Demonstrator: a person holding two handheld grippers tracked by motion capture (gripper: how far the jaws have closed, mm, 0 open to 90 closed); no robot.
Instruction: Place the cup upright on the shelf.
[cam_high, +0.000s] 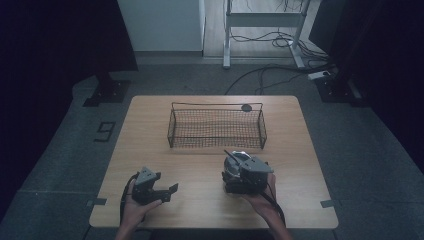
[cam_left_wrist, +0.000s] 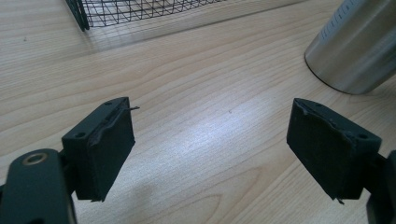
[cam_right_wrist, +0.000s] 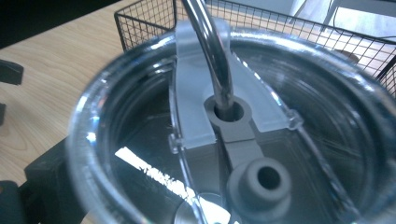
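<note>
Wooden table (cam_high: 200, 165), wire basket (cam_high: 217, 126) empty, right claw (cam_high: 239, 172) clamped on lidded steel tumbler (cam_right_wrist: 224, 140) with straw (cam_right_wrist: 212, 51), left claw (cam_left_wrist: 210, 149) apart.

A shiny silver steel tumbler (cam_left_wrist: 357, 44) reflects pale streaks and carries a clear plastic lid (cam_right_wrist: 233, 126) with grey fittings and a silver metal straw (cam_right_wrist: 212, 51). The pale wooden table (cam_high: 200, 170) shows fine brown grain lines. The black wire mesh basket (cam_high: 217, 127) forms a criss-cross grid. Both grippers (cam_high: 155, 187) (cam_high: 245, 175) are matt black.
</note>
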